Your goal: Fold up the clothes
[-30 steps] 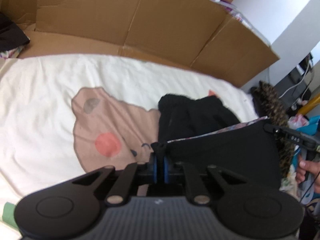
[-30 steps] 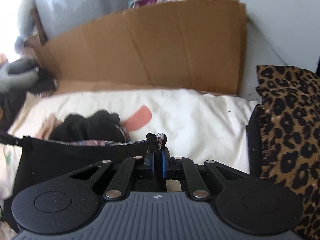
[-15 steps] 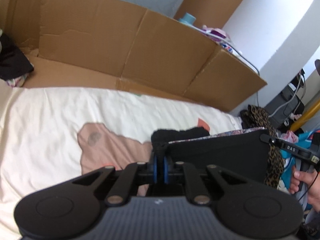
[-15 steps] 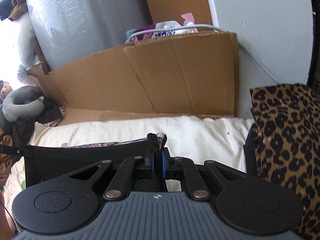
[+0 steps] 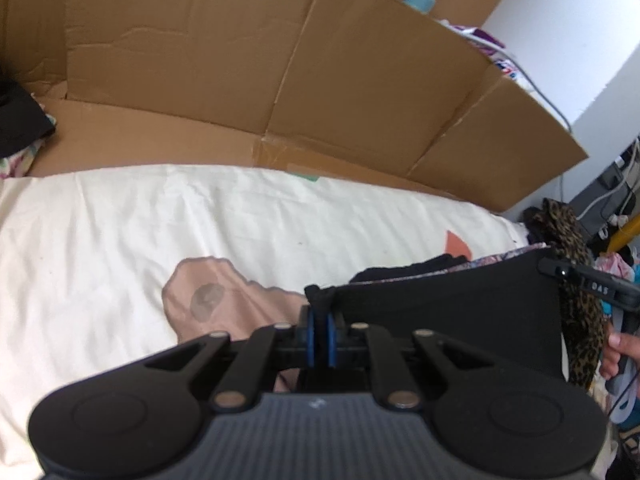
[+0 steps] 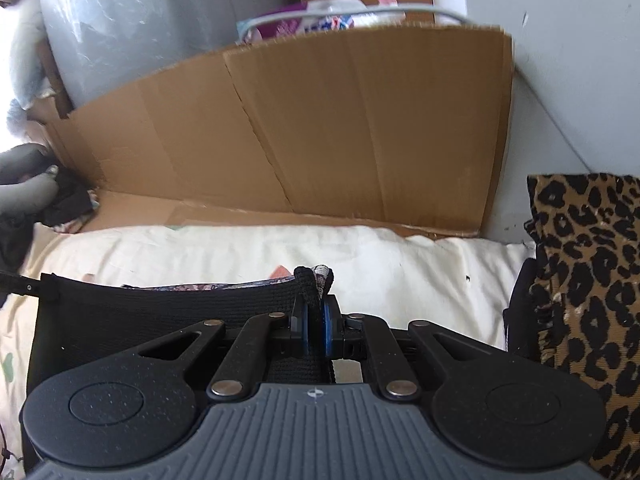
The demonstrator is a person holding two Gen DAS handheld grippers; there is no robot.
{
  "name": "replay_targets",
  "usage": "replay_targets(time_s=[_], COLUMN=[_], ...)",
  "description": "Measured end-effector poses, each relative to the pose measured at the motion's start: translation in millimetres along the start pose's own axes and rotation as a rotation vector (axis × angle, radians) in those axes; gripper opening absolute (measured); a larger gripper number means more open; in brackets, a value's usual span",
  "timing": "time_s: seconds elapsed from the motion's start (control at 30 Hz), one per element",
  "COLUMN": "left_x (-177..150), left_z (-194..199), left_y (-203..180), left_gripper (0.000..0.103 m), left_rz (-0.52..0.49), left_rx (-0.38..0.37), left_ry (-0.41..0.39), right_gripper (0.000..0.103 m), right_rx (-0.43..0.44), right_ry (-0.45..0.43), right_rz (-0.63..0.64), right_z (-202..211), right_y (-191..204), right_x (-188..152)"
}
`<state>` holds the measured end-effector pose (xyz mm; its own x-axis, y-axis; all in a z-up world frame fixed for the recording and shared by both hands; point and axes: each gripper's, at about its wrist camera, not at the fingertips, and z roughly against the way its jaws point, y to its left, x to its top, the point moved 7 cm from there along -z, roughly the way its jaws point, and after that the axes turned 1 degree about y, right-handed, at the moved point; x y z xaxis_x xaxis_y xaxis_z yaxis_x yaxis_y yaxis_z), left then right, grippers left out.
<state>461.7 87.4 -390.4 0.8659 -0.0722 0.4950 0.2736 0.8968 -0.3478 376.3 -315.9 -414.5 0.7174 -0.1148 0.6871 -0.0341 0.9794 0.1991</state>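
1. Left claw (image 5: pixel 319 334): pinched tight on one top corner of black garment (image 5: pixel 448 320); blue pads nearly meeting, cloth bunched between.
2. Right claw (image 6: pixel 315 330): clamped on the opposite top corner, w/ a bit of patterned lining poking up above the pads.
3. Garment location: stretched taut between both claws, lifted above the bed sheet (image 5: pixel 120 248); lower part hanging out of view, so can't tell if hem touches bed; dark bundle (image 5: pixel 404 270) visible just behind top edge in left wrist view, prob. more of same piece, not certain.
4. Surroundings: cardboard panels (image 5: pixel 280 80) standing behind the bed; leopard-print fabric (image 6: pixel 580 280) at right side, near right claw; person's hand (image 5: pixel 616 354) on right claw's handle.
5. Step in hand, by judgement: carrying held edge over bed to lay flat before folding.
6. To do well: keep both grips closed; hold corners level & equally far apart so top edge stays straight, no sag; lower onto a bare stretch of sheet, hem first, then draw edge away to smooth wrinkles.
7. Risks: drifting right into leopard fabric; uneven pull = skewed fold; corner slipping from pads if tension too high.
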Motion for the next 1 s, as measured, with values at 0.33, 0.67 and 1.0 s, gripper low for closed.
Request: replay_targets(time_s=[0.33, 0.67, 1.0], left_x=[11.1, 8.5, 21.7], left_z=[-18.6, -31.9, 11.0], left_y=[5.4, 23.3, -2.6], left_gripper=[0.007, 0.018, 0.047], left_rz=[-0.012, 0.023, -0.008], left_rx=[0.028, 0.079, 0.032], left_ry=[0.026, 0.049, -0.076], right_gripper=[0.006, 0.010, 0.038], right_rx=[-0.023, -0.052, -0.022], right_ry=[0.031, 0.066, -0.018], right_rz=[-0.025, -0.059, -0.075], right_z=[-23.3, -48.5, -19.0], right_y=[-8.5, -6.2, -0.5], right_x=[3.7, 6.6, 16.6])
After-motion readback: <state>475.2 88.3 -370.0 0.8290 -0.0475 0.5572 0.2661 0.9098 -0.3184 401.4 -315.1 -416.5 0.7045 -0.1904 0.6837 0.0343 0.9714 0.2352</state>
